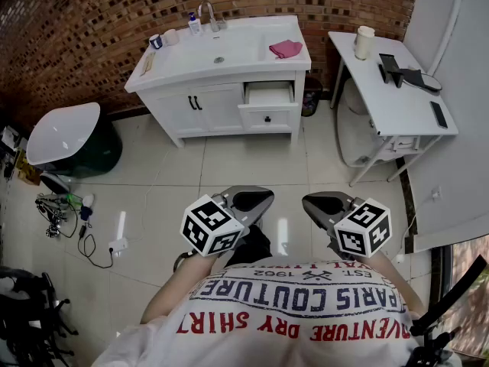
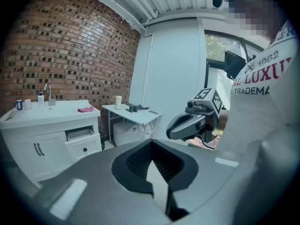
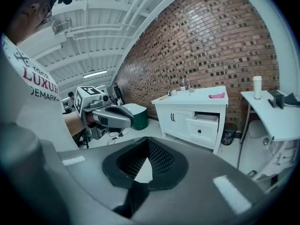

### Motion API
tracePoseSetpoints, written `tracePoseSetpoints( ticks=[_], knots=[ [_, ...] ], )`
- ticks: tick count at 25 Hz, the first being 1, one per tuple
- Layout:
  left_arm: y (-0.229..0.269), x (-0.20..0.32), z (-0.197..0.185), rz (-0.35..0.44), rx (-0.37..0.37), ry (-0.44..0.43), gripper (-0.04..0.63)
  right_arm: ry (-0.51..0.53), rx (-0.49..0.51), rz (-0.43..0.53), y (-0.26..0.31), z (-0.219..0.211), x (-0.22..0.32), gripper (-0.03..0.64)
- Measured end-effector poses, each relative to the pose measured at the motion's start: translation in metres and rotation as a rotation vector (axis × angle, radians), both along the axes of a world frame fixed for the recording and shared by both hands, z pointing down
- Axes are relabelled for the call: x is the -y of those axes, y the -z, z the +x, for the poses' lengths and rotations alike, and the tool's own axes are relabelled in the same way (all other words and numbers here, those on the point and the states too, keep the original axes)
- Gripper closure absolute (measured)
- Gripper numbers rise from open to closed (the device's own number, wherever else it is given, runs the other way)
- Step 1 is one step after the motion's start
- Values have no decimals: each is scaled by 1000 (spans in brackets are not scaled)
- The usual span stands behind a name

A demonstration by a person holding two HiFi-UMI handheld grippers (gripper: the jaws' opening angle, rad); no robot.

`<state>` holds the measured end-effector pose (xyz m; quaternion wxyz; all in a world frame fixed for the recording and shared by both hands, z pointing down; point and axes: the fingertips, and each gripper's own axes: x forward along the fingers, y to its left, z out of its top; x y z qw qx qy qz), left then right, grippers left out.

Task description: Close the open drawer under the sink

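We hold the left tool (image 1: pixel 252 201) and the right tool (image 1: pixel 322 204) low, close to the body, each with its jaws pressed together (neither grips anything). The drawer (image 1: pixel 269 95) is far ahead across the floor (image 1: pixel 229 167), at the right of the cabinet (image 1: pixel 206 109) under the sink (image 1: pixel 221 52), and it stands pulled out. As we judge it, none of the task is done: we must walk up, then push it shut.
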<state>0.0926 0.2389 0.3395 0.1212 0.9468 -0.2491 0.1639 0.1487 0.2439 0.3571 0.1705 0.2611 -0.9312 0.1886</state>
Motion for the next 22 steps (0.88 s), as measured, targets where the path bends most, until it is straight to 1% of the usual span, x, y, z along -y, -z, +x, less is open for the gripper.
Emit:
tracePoseSetpoints(
  ticks=[4,7,10,14,18,20,22],
  knots=[
    [-12,34,-19,-16,-4,-4,612,12,-16,-27,-15,-22,34,609],
    [-22,71,-31,-38,-6,-10,612,15,-20,-40,-21,-36,70,609],
    [-29,118,-51,-69,-4,-12,612,1,-16,-64,-24,-53,120,609],
    [-32,191,-91,-110,9,-13,612,-16,-4,-97,-23,-89,197,609],
    [-32,267,-131,-121,16,-8,612,-28,-19,-110,-25,-123,269,609],
    [-31,301,-144,-120,21,-16,612,-38,-17,-111,-22,-139,302,609],
    [-28,327,-150,-120,24,-41,612,-41,-12,-110,-17,-156,327,609]
  ],
)
